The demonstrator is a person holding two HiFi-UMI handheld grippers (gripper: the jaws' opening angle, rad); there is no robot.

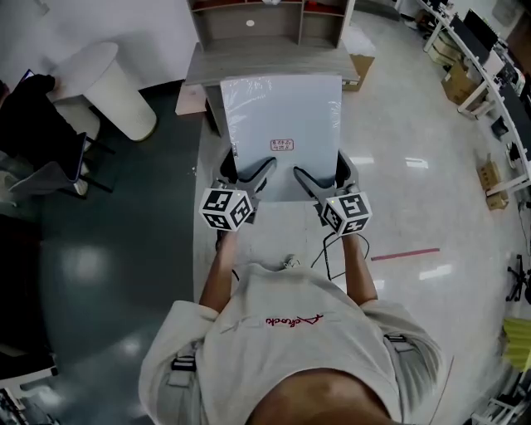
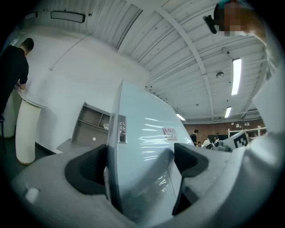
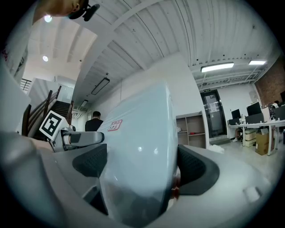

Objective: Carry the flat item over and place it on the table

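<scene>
The left claw (image 1: 249, 173) and right claw (image 1: 322, 173) each clamp the near edge of the panel (image 1: 282, 108), held tilted over the table (image 1: 249, 62). Lower both sides evenly, far edge first, stopping short of the shelf (image 1: 249, 25) — the wrap looks slippery, so release only once the panel lies flat.

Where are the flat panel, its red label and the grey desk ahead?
flat panel (image 1: 282, 108): head view, middle of its pale top face.
red label (image 1: 282, 145): head view, centre of the label, toward the panel's near edge.
grey desk (image 1: 274, 62): head view, bare top below its shelves.
</scene>
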